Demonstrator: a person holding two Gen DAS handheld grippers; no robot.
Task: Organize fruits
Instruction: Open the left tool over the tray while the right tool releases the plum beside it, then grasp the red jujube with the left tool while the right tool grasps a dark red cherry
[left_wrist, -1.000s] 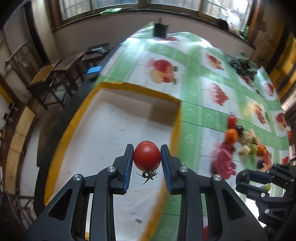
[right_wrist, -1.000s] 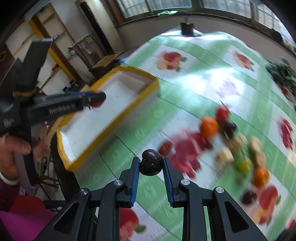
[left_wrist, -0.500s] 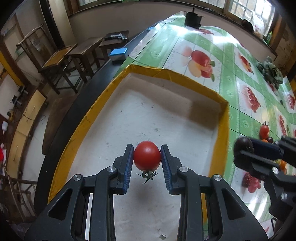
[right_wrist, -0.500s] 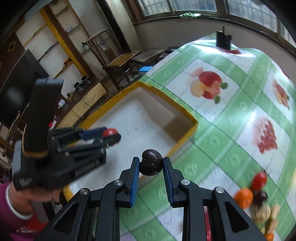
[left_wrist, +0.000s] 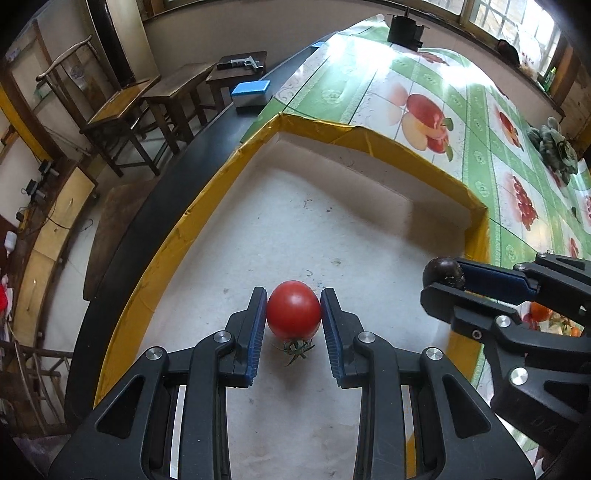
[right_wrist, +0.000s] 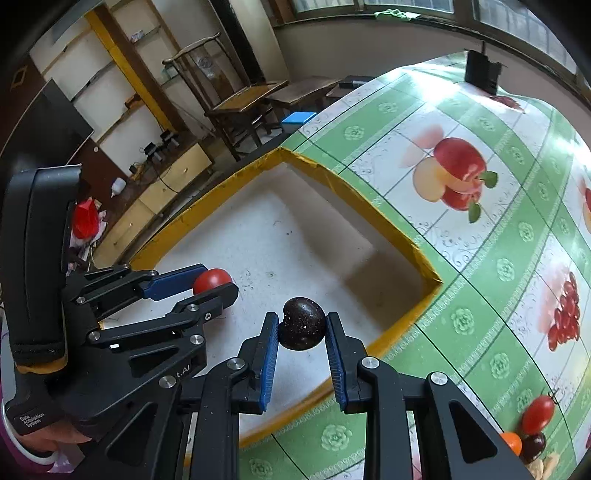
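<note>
- Far left, off the tabletop, I see a wooden chair (left_wrist: 114, 110) and low wooden stools (left_wrist: 177, 85).
- My left hand-held gripper (left_wrist: 293, 321) has its blue pads pressed on a red tomato (left_wrist: 293, 314), stem towards me, over the white floor of the tray.
- The yellow-rimmed tray (left_wrist: 369, 138) sits at the near left corner of the tabletop (right_wrist: 480, 258), under a green fruit-print cloth.
- My right hand-held gripper (right_wrist: 301, 339) is clamped narrow on a dark round fruit (right_wrist: 303, 324), over the tray's near right part, just right of the left one.
- Near right, on the cloth, I see a small pile of fruit: a red tomato-like one (right_wrist: 538, 413), an orange one (right_wrist: 513, 442), a dark one (right_wrist: 533, 446).
</note>
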